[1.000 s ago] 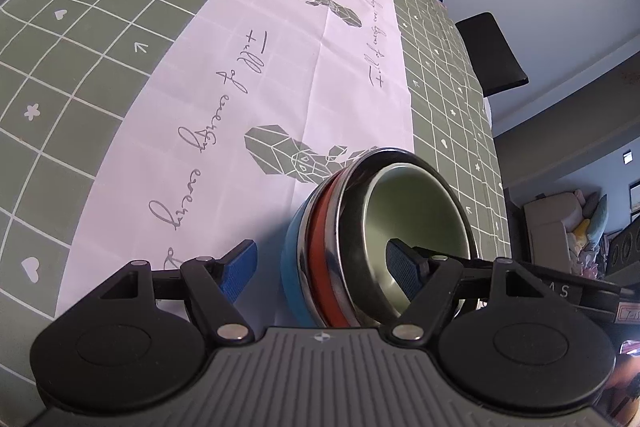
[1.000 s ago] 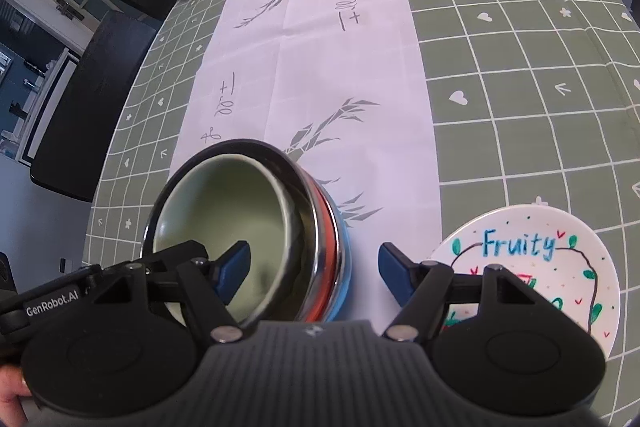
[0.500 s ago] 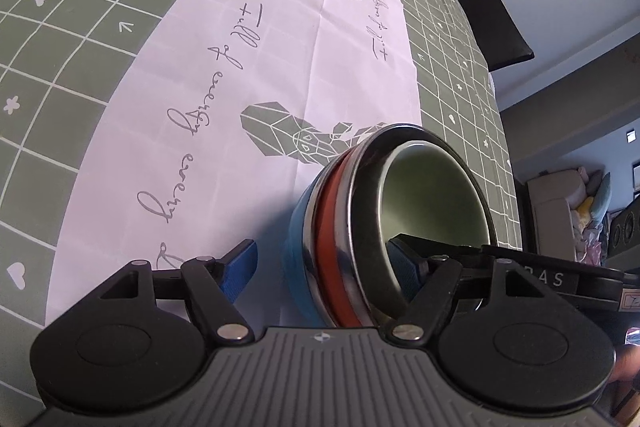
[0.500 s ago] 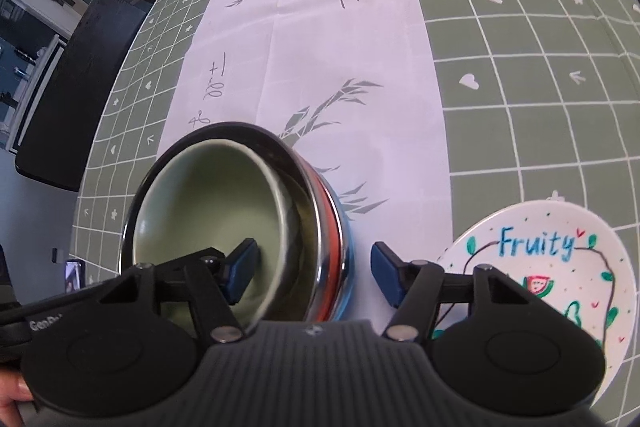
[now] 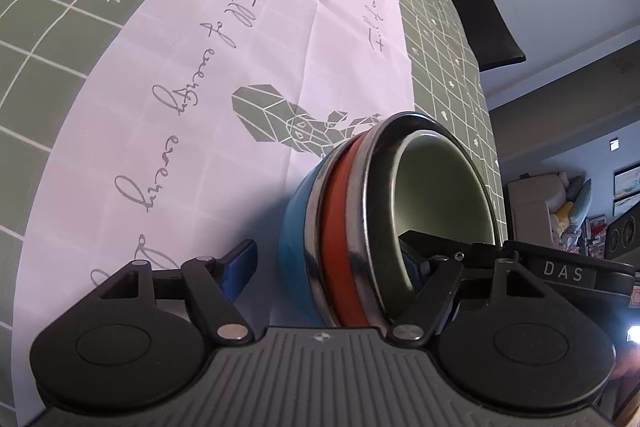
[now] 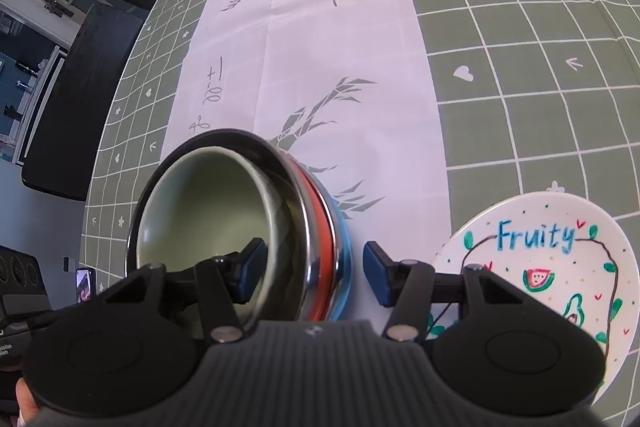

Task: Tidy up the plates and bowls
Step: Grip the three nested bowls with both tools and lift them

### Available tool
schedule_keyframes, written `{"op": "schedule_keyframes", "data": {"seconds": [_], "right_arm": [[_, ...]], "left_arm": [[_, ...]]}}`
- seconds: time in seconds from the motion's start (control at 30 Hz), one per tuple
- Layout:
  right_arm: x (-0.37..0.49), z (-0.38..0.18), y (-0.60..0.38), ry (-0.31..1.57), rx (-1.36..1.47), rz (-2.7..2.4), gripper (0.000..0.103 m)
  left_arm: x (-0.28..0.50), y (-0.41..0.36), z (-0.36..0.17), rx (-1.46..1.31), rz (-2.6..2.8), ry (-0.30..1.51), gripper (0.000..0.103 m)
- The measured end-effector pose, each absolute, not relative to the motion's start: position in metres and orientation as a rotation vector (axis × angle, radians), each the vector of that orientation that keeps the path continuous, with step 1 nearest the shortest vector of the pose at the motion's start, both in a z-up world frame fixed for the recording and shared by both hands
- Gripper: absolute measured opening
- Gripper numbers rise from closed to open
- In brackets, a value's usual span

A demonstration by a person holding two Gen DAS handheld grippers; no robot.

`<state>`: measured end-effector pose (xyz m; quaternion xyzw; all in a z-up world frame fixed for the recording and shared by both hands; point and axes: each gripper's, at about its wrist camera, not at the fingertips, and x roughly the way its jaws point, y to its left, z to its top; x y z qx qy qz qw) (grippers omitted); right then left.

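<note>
**Ana:** Green gridded cloth covers the tabletop [image 6: 520,75], with a pale runner [image 5: 224,75] printed with deer down its middle. Where are the bowls?

**Ben:** On the runner, near both cameras, and nested into one stack of bowls [image 5: 352,227]: a blue one outermost, then an orange one, a steel one, and a pale green bowl [image 6: 208,203] innermost. In both views the stack looks tipped rather than sitting flat.

**Ana:** And the grippers?

**Ben:** The left hand-held gripper [image 5: 332,267] straddles the stack's rim on its side, one finger outside the blue wall and one inside. Its jaws are closing, but the outer pad stands clear of the wall, so it has no grip yet. The right hand-held gripper [image 6: 314,273] straddles the opposite rim, one finger inside the green bowl and one outside, just beside the blue wall. Its jaws are closing too, with a gap showing on the outer side.

**Ana:** How far along is it?

**Ben:** I'd judge the bowls are gathered. The white "Fruity" plate [image 6: 560,267] lies apart on the cloth to the right of the stack. Left to do, I think: seize the stack, set it somewhere, and deal with that plate.
</note>
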<state>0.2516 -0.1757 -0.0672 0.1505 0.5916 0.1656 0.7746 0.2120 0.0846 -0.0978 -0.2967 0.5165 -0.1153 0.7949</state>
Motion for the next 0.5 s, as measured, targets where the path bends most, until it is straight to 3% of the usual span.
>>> {"op": "schedule_keyframes", "data": {"seconds": [0.3,0.5], "right_arm": [[0.253,-0.072,-0.183,1.284,0.348,0.362,0.062],[0.254,-0.076,-0.189,1.279,0.388,0.372,0.063]], "left_arm": [[0.210,0.088,-0.106,-0.709,-0.248,1.070,0.083],[0.212,0.086,-0.106,-0.706,-0.257,1.094,0.084]]}}
